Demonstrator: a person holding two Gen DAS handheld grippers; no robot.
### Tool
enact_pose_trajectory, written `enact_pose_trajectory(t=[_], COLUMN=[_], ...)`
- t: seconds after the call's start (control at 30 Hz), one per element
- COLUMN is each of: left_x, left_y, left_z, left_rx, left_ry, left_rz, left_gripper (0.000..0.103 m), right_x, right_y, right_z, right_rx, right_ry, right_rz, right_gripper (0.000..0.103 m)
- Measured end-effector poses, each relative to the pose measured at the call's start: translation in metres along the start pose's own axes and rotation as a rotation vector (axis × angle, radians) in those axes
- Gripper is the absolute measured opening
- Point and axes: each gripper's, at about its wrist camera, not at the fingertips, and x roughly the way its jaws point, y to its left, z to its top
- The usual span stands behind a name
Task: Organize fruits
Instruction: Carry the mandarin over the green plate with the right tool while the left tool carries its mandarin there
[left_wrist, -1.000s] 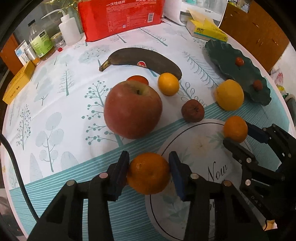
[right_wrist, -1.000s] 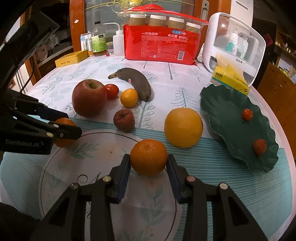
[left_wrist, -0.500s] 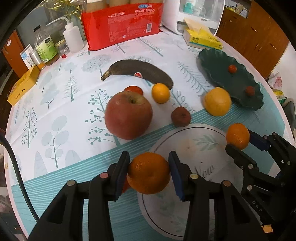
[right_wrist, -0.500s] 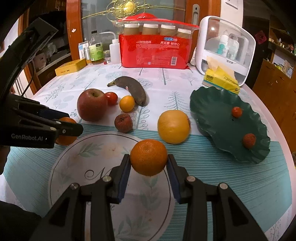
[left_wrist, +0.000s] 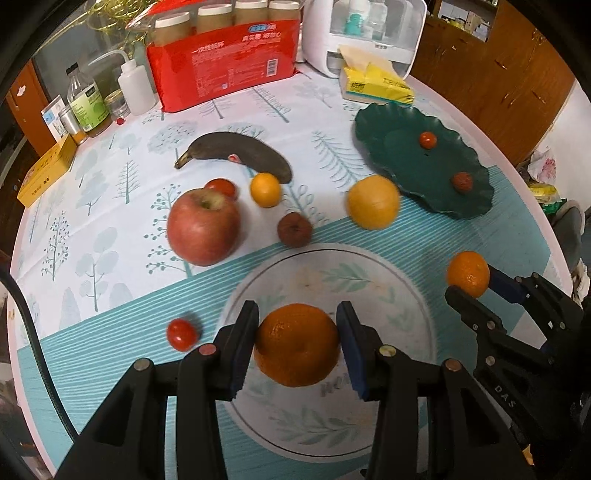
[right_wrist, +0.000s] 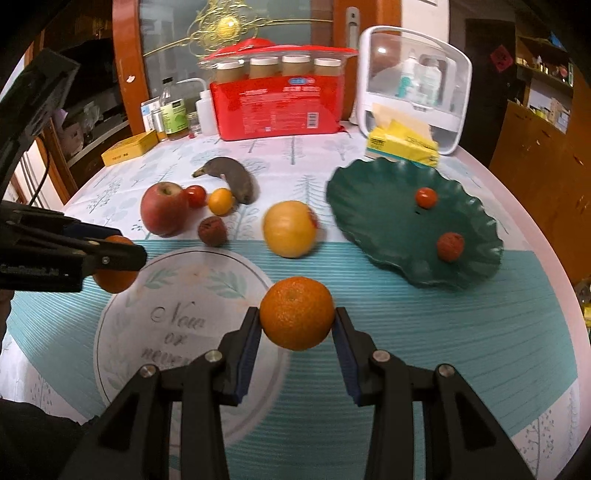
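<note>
Clamping a tangerine (left_wrist: 297, 345) between its blue pads, the left hand-held gripper (left_wrist: 297, 347) holds the fruit above the round leaf-printed mat (left_wrist: 388, 295) at the near side of the table (left_wrist: 110, 177). The right hand-held gripper (right_wrist: 295, 330) is clenched on a second tangerine (right_wrist: 296, 318), lifted over the striped teal part of the tablecloth, just right of that mat. Each tool shows in the other's view, at the edge, with its fruit pinched between the fingers. Beyond the mat lie the loose fruits: a big red apple (left_wrist: 203, 227) with a small tomato (left_wrist: 221, 187) touching its far side, a little orange (left_wrist: 265, 189) beside a blackened banana (left_wrist: 236, 155), a wrinkled brown fruit (left_wrist: 294, 229), and a large yellow citrus (left_wrist: 373, 202) just beside the dark green wavy-edged plate (left_wrist: 391, 140). On that plate sit a small tomato (right_wrist: 426, 197) and a rough red fruit (right_wrist: 450, 246), well apart. Another tomato (left_wrist: 181, 334) rests on the teal stripes left of the left tool. At the far edge stand a red pack of cups (left_wrist: 225, 70), bottles (left_wrist: 88, 107), a yellow tissue box (left_wrist: 373, 83) and a white case (right_wrist: 413, 88).
</note>
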Motion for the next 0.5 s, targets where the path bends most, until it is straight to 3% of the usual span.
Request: enact_pose_trajectory(t=[0.5], left_x=[-0.001], left_y=[-0.081], left_z=[0.036], left_rx=[-0.063], left_ry=[-0.024], left_rz=[-0.002], left_gripper=[0.042], right_x=[-0.018], right_y=[-0.094], right_z=[0.008], right_rx=[-0.01], right_ry=[0.015], right_rz=[-0.005], right_gripper=[0.04])
